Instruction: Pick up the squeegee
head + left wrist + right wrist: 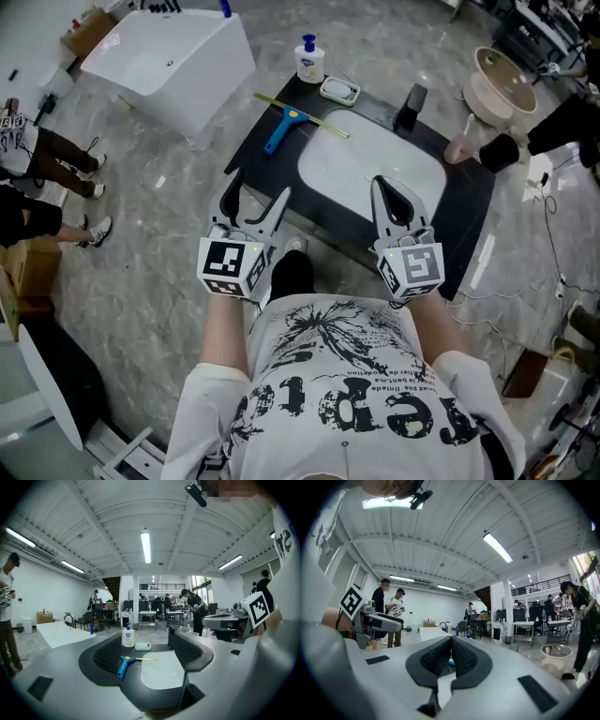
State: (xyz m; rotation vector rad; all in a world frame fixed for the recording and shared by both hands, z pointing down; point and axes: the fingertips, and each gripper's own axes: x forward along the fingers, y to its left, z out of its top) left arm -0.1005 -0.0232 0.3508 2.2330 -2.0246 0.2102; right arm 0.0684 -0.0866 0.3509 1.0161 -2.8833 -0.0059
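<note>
The squeegee [281, 127] is lying flat on the dark counter [469, 202] in the upper middle of the head view. Its blue handle is pointing toward the lower left and its thin yellow blade is running across the top. It is sitting just beside the upper left rim of the white sink basin [366, 169] set into the counter. A soap bottle [309, 59] is standing just beyond the blade, and a small soap dish [339, 90] is lying to the right of the bottle.

Both tools are hanging low in the frame, well apart from the squeegee. The left hand-held gripper [259, 191] is showing its jaws spread wide with nothing in them. In its own view [144, 638] the squeegee [124, 663] is appearing far off in the gap between the pads, untouched, with the soap bottle [127, 637] behind it. The right hand-held gripper [392, 187] is hanging over the near edge of the basin. Its own view [451, 641] is showing the ribbed pads pressed together at the tips, gripping nothing.

A white tub [178, 52] is standing on the floor at the upper left, beside the counter.
</note>
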